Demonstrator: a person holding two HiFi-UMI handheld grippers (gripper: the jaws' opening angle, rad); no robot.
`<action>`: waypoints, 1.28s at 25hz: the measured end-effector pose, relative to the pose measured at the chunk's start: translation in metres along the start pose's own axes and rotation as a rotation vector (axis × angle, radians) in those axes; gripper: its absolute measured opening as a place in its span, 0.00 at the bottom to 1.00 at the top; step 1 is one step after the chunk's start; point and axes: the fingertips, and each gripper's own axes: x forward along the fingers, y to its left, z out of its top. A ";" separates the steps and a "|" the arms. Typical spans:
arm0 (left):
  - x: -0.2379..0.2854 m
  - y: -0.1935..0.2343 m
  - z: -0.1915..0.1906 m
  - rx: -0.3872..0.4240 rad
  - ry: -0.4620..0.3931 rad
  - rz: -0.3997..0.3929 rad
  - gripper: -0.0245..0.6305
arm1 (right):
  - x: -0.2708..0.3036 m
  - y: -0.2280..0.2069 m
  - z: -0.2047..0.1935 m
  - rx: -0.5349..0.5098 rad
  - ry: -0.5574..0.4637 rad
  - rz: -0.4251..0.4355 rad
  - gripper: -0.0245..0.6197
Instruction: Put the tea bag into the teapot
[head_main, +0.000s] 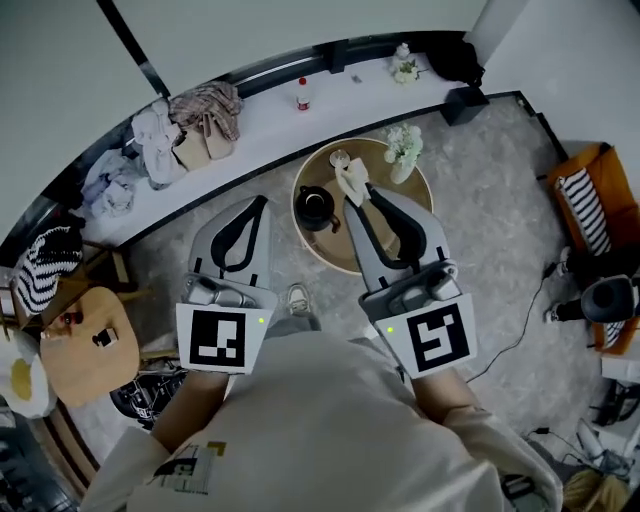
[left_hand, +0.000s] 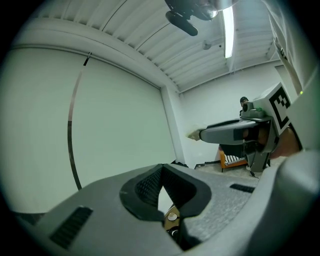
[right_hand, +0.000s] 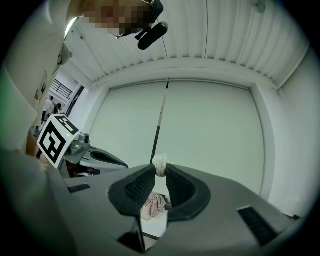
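Note:
The black teapot (head_main: 315, 207) stands lidless on the round wooden table (head_main: 420, 195), at its left side. My right gripper (head_main: 354, 190) is shut on a pale tea bag (head_main: 352, 181), held in the air just right of the teapot. In the right gripper view the tea bag (right_hand: 160, 164) is pinched between the fingertips. From the left gripper view, the right gripper (left_hand: 200, 134) shows side-on with the tea bag (left_hand: 192, 135) at its tip. My left gripper (head_main: 260, 204) hangs left of the table, shut and empty, its pads meeting at the tip (left_hand: 162, 166).
A vase of white flowers (head_main: 403, 150) and a small cup (head_main: 340, 158) share the table. Behind runs a white ledge (head_main: 270, 125) with clothes, a bag and a bottle (head_main: 302, 95). A wooden stool (head_main: 85, 345) stands left, an orange chair (head_main: 590, 190) right.

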 end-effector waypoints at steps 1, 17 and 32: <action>0.006 0.007 -0.001 0.009 0.001 -0.007 0.05 | 0.009 -0.002 -0.002 0.006 0.007 -0.007 0.15; 0.087 0.047 -0.030 -0.015 0.044 -0.085 0.05 | 0.081 -0.045 -0.040 0.022 0.090 -0.073 0.14; 0.146 0.043 -0.073 -0.023 0.163 -0.050 0.05 | 0.116 -0.083 -0.117 0.053 0.262 0.058 0.15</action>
